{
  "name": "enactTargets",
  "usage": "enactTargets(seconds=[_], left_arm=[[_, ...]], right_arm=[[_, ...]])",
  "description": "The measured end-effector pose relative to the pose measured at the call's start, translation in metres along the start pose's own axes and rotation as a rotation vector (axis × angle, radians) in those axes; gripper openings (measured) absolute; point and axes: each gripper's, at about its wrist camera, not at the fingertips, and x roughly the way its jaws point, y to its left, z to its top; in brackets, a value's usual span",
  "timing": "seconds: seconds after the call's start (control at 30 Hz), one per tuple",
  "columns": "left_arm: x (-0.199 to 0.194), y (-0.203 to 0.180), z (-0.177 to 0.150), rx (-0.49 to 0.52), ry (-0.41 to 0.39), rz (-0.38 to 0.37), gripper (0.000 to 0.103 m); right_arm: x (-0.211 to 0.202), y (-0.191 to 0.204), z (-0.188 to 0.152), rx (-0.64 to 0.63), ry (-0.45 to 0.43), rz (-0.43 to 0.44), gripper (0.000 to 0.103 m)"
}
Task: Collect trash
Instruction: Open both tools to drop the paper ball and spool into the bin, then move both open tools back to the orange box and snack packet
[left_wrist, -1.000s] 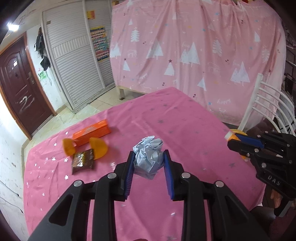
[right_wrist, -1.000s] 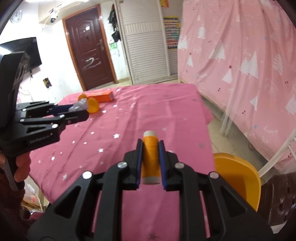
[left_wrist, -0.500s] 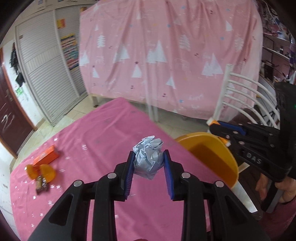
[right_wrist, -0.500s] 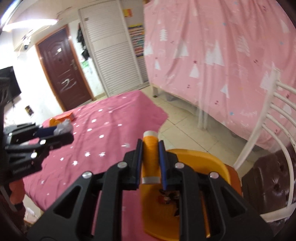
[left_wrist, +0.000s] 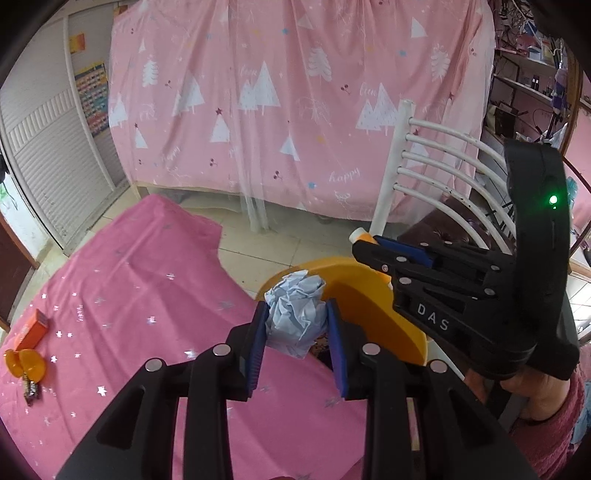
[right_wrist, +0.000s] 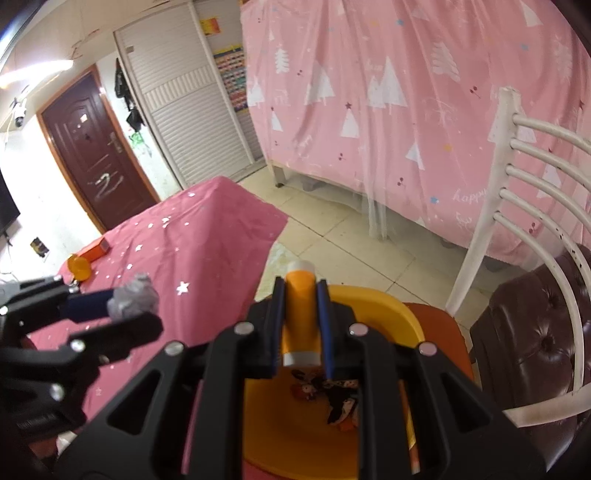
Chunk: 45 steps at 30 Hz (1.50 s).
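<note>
Now both tilt downward; left hand-held gripper (left_wrist: 295, 325) pinches crumpled paper (left_wrist: 295, 314); right hand-held gripper (right_wrist: 301, 321) pinches orange tube (right_wrist: 300, 314).

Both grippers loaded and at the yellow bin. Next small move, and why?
Probably open the right gripper: its orange tube hangs over the yellow bin, wrappers already inside. The left gripper, holding the crumpled paper, seems only at the rim.

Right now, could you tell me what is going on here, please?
A person is collecting trash with two handheld grippers. The left gripper is shut on a crumpled paper ball, and the right gripper is shut on a small orange tube. Both are held over a yellow bin beside the pink table. Some wrappers already lie inside.
</note>
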Motion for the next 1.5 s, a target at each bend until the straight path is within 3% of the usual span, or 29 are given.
enactTargets(seconds=[0.13,0.2,0.27,0.37,0.53,0.63,0.67,1.07,1.5], left_arm=[[0.013,0.0,0.005,-0.032,0.021,-0.033,0.025],[0.018,0.001,0.006,-0.05,0.033,-0.048,0.031],[0.023,0.003,0.006,-0.07,0.05,-0.057,0.056],[0.025,0.007,0.005,-0.087,0.051,-0.045,0.065],[0.022,0.015,0.002,-0.107,0.05,-0.023,0.068],[0.017,0.02,-0.001,-0.118,0.041,-0.017,0.068],[0.015,0.022,-0.002,-0.121,0.039,-0.017,0.068],[-0.022,0.052,-0.008,-0.132,-0.021,0.059,0.074],[-0.067,0.132,-0.019,-0.227,-0.092,0.157,0.077]], right_arm=[[0.004,-0.007,0.001,0.026,0.009,0.001,0.016],[0.005,-0.008,0.0,0.035,0.015,0.004,0.016],[0.006,-0.008,0.0,0.039,0.015,0.004,0.016],[0.007,-0.01,-0.001,0.048,0.015,0.009,0.016],[0.01,-0.009,-0.004,0.054,0.025,0.005,0.018],[0.01,-0.008,-0.004,0.055,0.024,0.005,0.04],[0.01,-0.007,-0.004,0.053,0.023,0.005,0.041],[0.008,0.006,0.0,0.026,0.021,0.008,0.041],[0.011,0.064,0.017,-0.082,0.03,0.017,0.041]])
